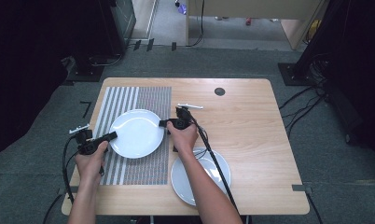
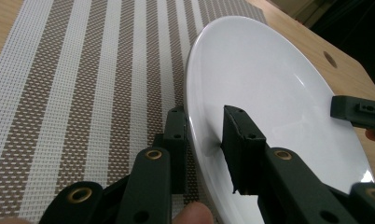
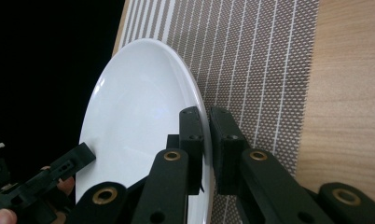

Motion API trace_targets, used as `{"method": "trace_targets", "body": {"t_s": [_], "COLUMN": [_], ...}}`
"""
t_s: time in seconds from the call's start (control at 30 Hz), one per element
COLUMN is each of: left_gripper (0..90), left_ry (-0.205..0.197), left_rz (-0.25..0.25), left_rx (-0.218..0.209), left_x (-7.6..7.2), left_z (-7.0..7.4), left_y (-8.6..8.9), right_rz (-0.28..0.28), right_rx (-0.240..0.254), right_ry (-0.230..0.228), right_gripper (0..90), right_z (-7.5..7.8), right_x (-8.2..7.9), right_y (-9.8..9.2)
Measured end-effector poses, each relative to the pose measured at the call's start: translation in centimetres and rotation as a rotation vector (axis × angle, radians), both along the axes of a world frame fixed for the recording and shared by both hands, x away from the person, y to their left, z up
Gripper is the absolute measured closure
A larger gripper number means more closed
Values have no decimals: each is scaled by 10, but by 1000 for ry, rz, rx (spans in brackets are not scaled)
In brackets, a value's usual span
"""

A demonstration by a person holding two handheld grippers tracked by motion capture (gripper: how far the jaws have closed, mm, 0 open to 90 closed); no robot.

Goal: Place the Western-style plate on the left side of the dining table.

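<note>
Round white ceramic plate (image 1: 136,134) over striped woven placemat (image 1: 129,98); left hand-held gripper (image 1: 112,136) and right hand-held gripper (image 1: 163,123) clamp opposite rims; lower level, release together

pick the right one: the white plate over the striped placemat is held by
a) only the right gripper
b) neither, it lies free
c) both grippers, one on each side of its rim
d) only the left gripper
c: the left gripper and right gripper each clamp opposite edges of the white plate above the striped placemat.
</note>
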State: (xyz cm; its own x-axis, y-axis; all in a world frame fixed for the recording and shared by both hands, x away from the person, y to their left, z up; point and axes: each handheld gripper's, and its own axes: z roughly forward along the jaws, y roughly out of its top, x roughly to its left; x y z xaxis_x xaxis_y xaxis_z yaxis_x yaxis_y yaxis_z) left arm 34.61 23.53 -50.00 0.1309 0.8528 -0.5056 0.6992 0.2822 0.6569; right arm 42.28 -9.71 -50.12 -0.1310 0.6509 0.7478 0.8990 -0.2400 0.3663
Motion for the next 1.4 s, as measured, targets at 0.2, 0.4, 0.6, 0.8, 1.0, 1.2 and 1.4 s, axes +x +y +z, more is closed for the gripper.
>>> {"method": "trace_targets", "body": {"t_s": [0.2, 0.4, 0.6, 0.8, 1.0, 1.2, 1.4], "left_gripper": [723, 719, 711, 702, 695, 696, 696], "left_ry": [4, -1, 8, 20, 24, 25, 23], "left_rz": [32, 47, 63, 71, 64, 62, 62], "left_rx": [-3, 3, 4, 7, 16, 16, 22], "left_x": [5, 8, 11, 13, 14, 14, 14], "left_z": [-4, -6, -10, -14, -17, -17, -17], "left_y": [3, 2, 3, 3, 1, 1, 0], "right_rz": [-10, -19, -31, -37, -48, -58, -69], "right_rx": [-11, -25, -42, -59, -66, -69, -65], "right_ry": [7, -1, -14, -28, -34, -45, -55], "right_gripper": [853, 849, 849, 848, 848, 844, 843], "right_z": [-3, -4, -5, -7, -8, -10, -12], "right_x": [7, 10, 14, 17, 19, 20, 21], "right_y": [7, 11, 15, 20, 19, 20, 20]}}
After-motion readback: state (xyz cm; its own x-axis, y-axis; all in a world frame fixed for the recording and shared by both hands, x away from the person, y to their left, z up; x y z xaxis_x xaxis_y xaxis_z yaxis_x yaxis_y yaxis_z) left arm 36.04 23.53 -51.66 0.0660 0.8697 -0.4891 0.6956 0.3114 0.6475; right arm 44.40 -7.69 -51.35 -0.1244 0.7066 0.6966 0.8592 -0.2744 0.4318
